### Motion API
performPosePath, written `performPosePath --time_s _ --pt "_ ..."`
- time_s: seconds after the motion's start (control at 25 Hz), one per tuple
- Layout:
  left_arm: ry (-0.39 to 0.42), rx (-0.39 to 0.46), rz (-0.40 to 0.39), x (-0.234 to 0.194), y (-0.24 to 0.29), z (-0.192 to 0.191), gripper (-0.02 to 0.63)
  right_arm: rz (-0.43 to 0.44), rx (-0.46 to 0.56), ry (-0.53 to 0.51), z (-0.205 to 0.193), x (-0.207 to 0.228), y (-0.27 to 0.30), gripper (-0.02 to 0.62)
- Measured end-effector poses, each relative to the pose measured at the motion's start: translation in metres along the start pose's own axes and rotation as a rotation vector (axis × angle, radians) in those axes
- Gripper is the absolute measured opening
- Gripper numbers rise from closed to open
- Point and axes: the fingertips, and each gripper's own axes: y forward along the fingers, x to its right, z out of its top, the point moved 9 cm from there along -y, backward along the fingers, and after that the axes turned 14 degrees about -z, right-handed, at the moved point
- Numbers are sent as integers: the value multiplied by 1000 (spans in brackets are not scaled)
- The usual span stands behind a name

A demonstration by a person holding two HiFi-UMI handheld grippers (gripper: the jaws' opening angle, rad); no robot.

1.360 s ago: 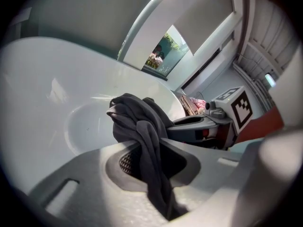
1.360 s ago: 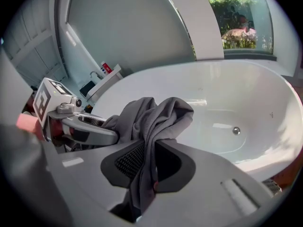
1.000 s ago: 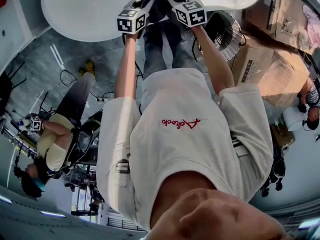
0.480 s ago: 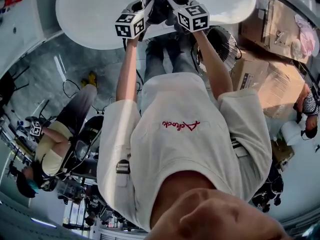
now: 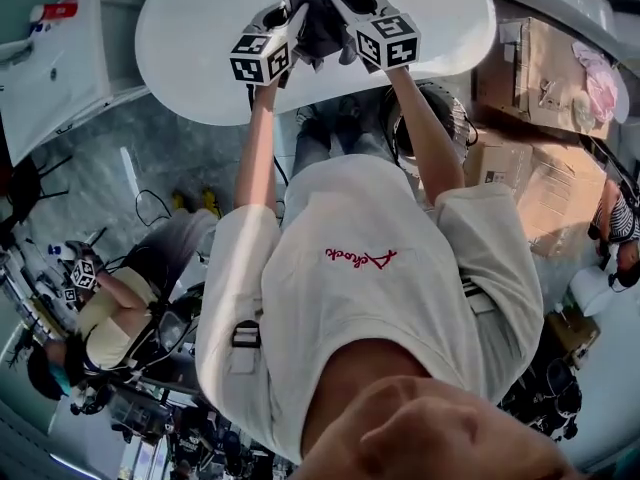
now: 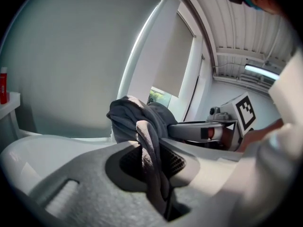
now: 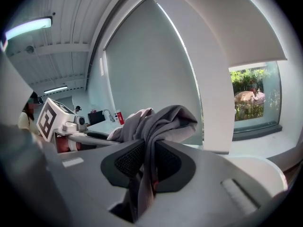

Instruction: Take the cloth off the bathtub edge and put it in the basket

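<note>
A dark grey cloth [image 5: 318,8] hangs bunched between my two grippers over the white bathtub [image 5: 200,38]. My left gripper [image 5: 292,6] is shut on one fold of it, and the left gripper view shows that fold [image 6: 137,115] pinched between the pads of that gripper [image 6: 150,148]. My right gripper [image 5: 340,4] is shut on another fold [image 7: 161,119], clamped between its own black pads [image 7: 147,162]. The two grippers sit close together, tips nearly touching. No basket shows in any view.
Cardboard boxes [image 5: 545,78] stand to the right of the tub, with a round fan [image 5: 440,118] beside them. A seated person [image 5: 110,308] is at the left. A red bottle [image 6: 4,84] stands on a ledge by the tub. A window [image 7: 253,96] lies behind.
More of the bathtub has come into the head view as it shifted. Both grippers stay shut on the cloth, still close together.
</note>
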Motion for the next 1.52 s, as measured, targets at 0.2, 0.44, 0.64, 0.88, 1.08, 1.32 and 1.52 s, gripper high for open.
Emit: performPosePath --time_s 0.2,0.44,0.64,0.88,1.08,1.32,1.52 --pt "106 23 17 20 -4 42 58 -13 77 -22 42 -1 -19 64" --pt "215 75 19 46 -5 95 58 -27 175 -66 94 4 -42 64" --pt "279 92 26 59 -9 127 58 -45 239 -104 128 5 -60 64" --pt "336 136 19 77 -12 164 58 -61 308 -121 165 9 -80 66" --pt "373 154 -9 94 -4 181 58 -90 341 -122 181 19 -98 65" --pt "393 167 -81 112 16 190 59 -153 356 -127 181 34 -119 66" --pt "418 171 -188 131 44 197 60 -252 379 -111 183 56 -144 66"
